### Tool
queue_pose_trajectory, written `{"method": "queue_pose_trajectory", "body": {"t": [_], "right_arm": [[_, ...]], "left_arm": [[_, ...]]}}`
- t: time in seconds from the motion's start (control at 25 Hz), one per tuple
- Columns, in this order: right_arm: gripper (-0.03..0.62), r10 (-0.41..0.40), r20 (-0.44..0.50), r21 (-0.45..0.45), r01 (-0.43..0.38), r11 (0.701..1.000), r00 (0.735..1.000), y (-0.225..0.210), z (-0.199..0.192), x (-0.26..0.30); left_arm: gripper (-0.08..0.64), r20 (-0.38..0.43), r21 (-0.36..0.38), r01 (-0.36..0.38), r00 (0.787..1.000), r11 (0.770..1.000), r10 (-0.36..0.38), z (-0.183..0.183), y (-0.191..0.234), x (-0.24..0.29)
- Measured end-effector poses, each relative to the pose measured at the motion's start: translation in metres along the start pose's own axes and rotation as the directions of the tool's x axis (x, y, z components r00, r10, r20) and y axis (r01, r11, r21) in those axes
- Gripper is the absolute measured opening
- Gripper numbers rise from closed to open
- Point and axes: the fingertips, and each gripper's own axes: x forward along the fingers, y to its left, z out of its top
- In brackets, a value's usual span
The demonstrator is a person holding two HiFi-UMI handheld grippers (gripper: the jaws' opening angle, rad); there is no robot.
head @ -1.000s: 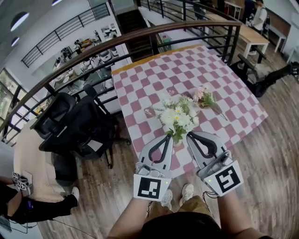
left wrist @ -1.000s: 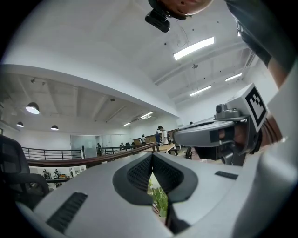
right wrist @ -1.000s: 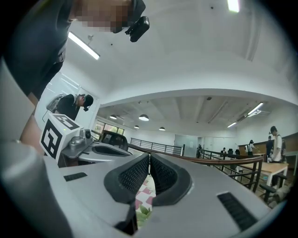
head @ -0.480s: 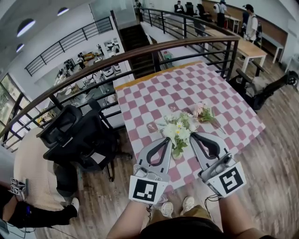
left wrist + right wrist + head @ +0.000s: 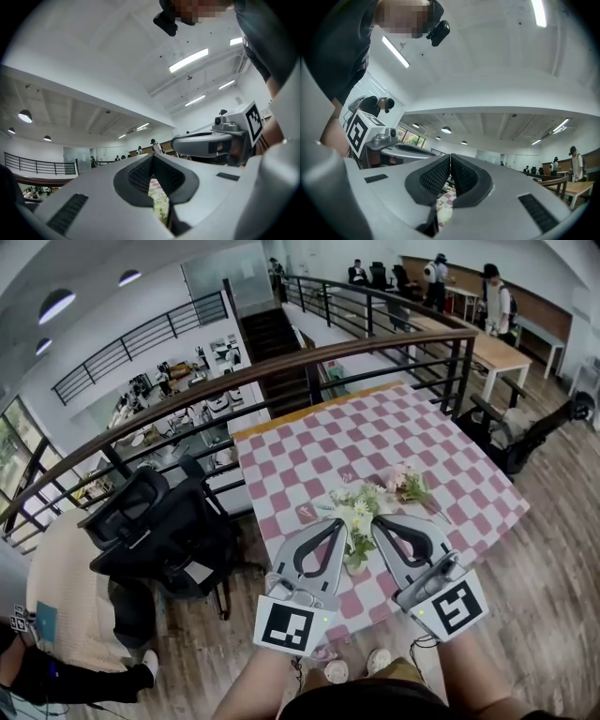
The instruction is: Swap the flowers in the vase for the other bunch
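In the head view a vase [image 5: 355, 563] with a bunch of white and yellow flowers [image 5: 357, 510] stands near the front edge of the pink checked table [image 5: 309, 446]. A second bunch, the pink flowers [image 5: 407, 484], lies on the cloth just right of it. My left gripper [image 5: 336, 524] and my right gripper [image 5: 379, 522] hover on either side of the vase, both shut and holding nothing. The left gripper view [image 5: 152, 157] and the right gripper view [image 5: 450, 156] look up at the ceiling past touching pads, with a sliver of flowers [image 5: 159, 199] below.
A curved railing [image 5: 281, 362] runs behind the table. Two black office chairs [image 5: 155, 531] stand left of it on the wooden floor. A person's black sleeves and legs [image 5: 66, 676] lie at the bottom left. Desks and several people are far back right.
Both grippers have risen beside the vase, jaws still shut. The head camera has tilted up, so the table and flowers sit lower and further away in the view.
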Motion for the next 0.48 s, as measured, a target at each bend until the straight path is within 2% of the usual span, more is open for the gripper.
{"method": "queue_pose_trajectory", "body": {"t": [0.48], "right_arm": [[0.034,0.027,0.002,0.000,-0.027,1.000,1.000,-0.0005,-0.0009,0.0013]], "left_arm": [[0.008,-0.004,0.043,0.006,1.000,0.999,-0.006,0.0088,-0.0010,0.0044]]}}
